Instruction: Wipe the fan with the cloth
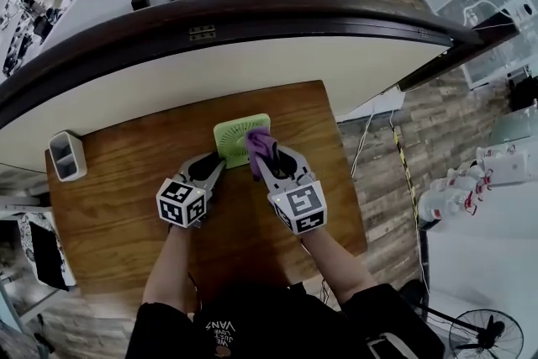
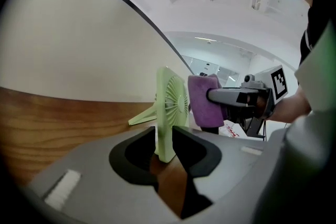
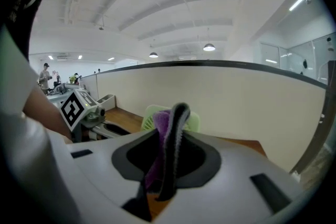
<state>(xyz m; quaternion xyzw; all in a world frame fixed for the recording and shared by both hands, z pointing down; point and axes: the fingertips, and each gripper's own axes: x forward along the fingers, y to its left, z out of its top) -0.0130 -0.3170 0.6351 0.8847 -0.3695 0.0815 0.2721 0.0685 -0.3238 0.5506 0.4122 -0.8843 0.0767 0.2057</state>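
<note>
A small green fan (image 1: 234,134) stands upright at the back of the wooden table (image 1: 118,189). In the left gripper view I see the fan (image 2: 169,107) edge-on, its lower frame between the jaws of my left gripper (image 2: 167,140), which looks shut on it. My right gripper (image 1: 262,157) is shut on a purple cloth (image 1: 259,144), and the cloth (image 2: 202,99) lies against the fan's grille. In the right gripper view the cloth (image 3: 159,126) hangs between that gripper's (image 3: 167,131) jaws and hides most of the fan (image 3: 193,120).
A white two-slot holder (image 1: 67,155) stands at the table's left edge. A curved cream partition (image 1: 252,55) rises just behind the fan. Right of the table lie wood flooring, a cable (image 1: 361,139) and a standing floor fan (image 1: 486,335).
</note>
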